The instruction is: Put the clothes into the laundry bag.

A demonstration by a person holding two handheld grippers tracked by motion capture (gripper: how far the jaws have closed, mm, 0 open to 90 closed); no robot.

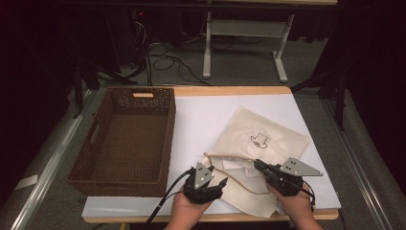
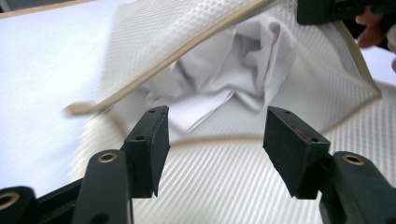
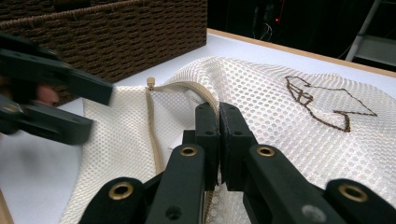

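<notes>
My right gripper (image 3: 219, 140) pinched the limp mesh laundry bag's (image 1: 268, 134) zipper edge (image 3: 198, 91). My left gripper (image 2: 212, 140) hung open, empty. That stiffer edge looked the best hold; the white garment (image 2: 233, 70) inside was soft, light.

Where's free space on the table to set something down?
Bare white surface between the wicker basket and the mesh bag; another strip right of the bag. The basket itself is empty. Crowded at the front edge: left gripper, right gripper, bag opening.
</notes>
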